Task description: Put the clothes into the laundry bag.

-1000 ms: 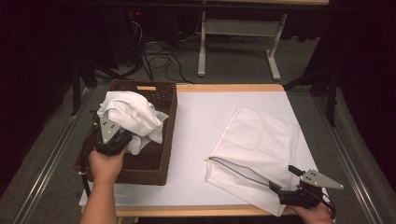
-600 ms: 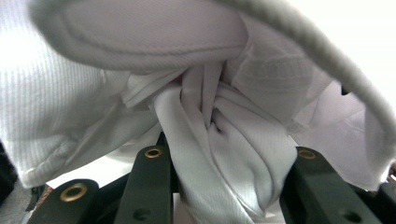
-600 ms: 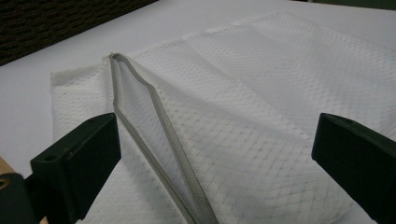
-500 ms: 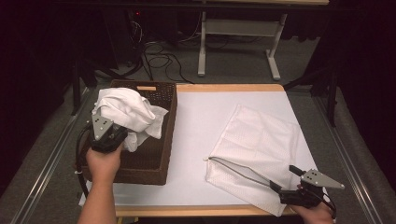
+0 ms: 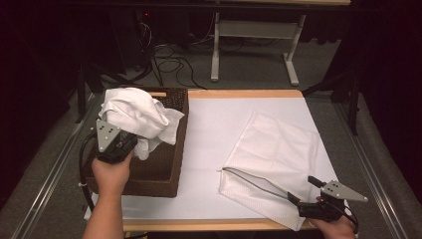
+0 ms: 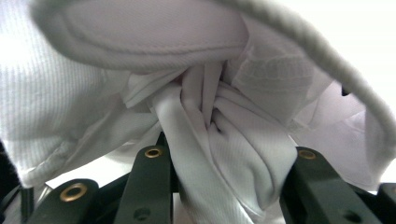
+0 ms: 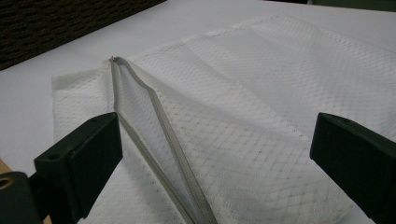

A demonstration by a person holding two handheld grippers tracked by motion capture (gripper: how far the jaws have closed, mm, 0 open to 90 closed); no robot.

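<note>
White garment [image 5: 135, 113], bunched and creased, hangs over the near-left corner of the dark wicker basket [image 5: 169, 164], where the left claw [image 5: 130, 142] has a thick fold pinched between its jaws; the left gripper view shows ribbed cotton [image 6: 219, 140] squeezed between the two black jaws, with a stitched hem looping above. The hold looks meant to lift the whole piece clear of the basket's rim in one pull. Its loose ends trail down inside the basket, and how much cloth remains below is hard to judge from above. Right of the basket, well apart on the white-covered desk [image 5: 214, 124], a white mesh laundry bag [image 5: 278, 149] lies flat with its grey zipper [image 7: 154, 121] parted into a narrow slit facing the basket. At the bag's near corner, the right claw [image 5: 298, 201] stands open, its jaws spread to either side of the zipper's end without pressing on the mesh, probably poised to hold the mouth wide for the garment.
</note>
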